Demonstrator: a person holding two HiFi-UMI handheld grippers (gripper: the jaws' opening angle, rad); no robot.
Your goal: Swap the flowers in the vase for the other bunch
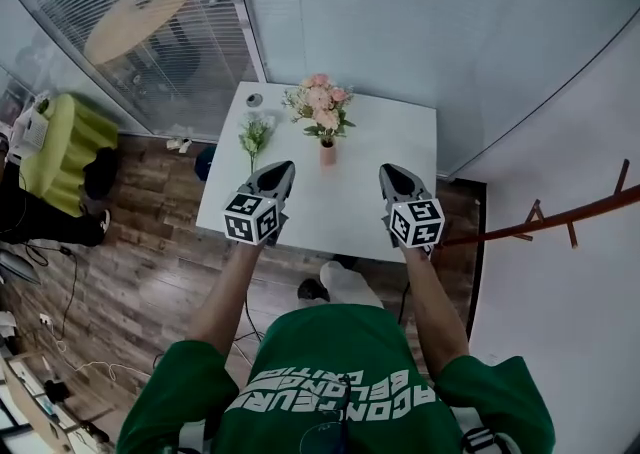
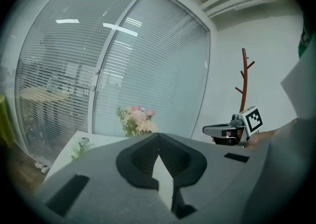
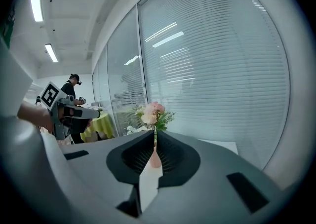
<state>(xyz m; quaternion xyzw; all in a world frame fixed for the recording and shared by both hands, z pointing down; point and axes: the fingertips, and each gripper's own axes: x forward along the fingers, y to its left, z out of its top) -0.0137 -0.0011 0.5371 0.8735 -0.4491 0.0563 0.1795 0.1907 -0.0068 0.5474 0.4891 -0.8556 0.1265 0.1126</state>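
Blinded glass walls [image 1: 400, 22] close in a corner where a white table [image 1: 330, 207] stands on a wood floor. Furthest left on the table, near its edge, lies the other bunch [image 1: 255, 132], a loose green and white sprig, with a small round object [image 1: 254, 100] just behind it that is too small to identify. The left gripper [image 1: 284, 166] hovers over the table's near side with its jaws pressed together on nothing. Right of the loose bunch, toward the back, the slim pink vase [image 1: 328, 154] stands upright holding the pink flowers [image 1: 320, 104]. The right gripper [image 1: 388, 171] hangs level with the left one, its jaws also together and empty, and it looks straight at the vase. A wooden coat stand [image 1: 560, 217] stands far right. Neither gripper can take a stem until its jaws part. The vase looks narrow and light, so lifting the flowers without steadying it would probably tip it. A careless sweep on the left could also push the loose bunch off the edge.
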